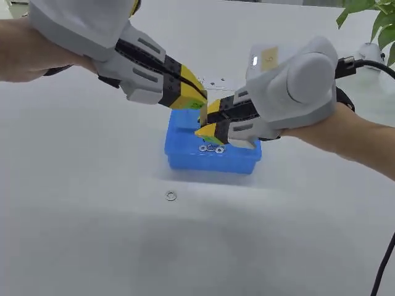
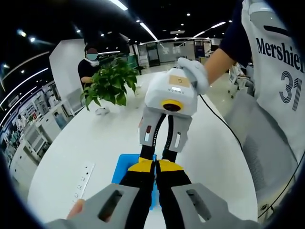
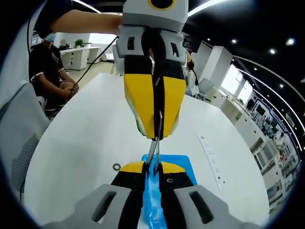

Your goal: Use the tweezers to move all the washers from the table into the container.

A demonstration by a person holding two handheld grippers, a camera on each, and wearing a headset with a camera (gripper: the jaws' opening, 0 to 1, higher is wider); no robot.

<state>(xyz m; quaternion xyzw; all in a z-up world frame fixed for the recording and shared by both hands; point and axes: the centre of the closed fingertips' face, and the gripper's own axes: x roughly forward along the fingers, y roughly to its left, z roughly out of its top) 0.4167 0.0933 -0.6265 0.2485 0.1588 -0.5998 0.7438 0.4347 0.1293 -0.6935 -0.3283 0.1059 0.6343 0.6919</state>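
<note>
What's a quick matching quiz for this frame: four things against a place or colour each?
Things:
1 container
2 lone washer
3 tweezers
4 plant

Place or colour:
A held in the left tool
B on the bare table
C blue
D green

Pairs: 1-C, 2-B, 3-A, 4-D

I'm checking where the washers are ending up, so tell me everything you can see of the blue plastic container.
The blue rectangular plastic container is a shallow, open-topped tray with low walls, sitting flat on the white table. Three small metal washers lie inside by its near wall. The left gripper and right gripper, with the thin metal tweezers, hang over it, hiding part of its inside.
</note>
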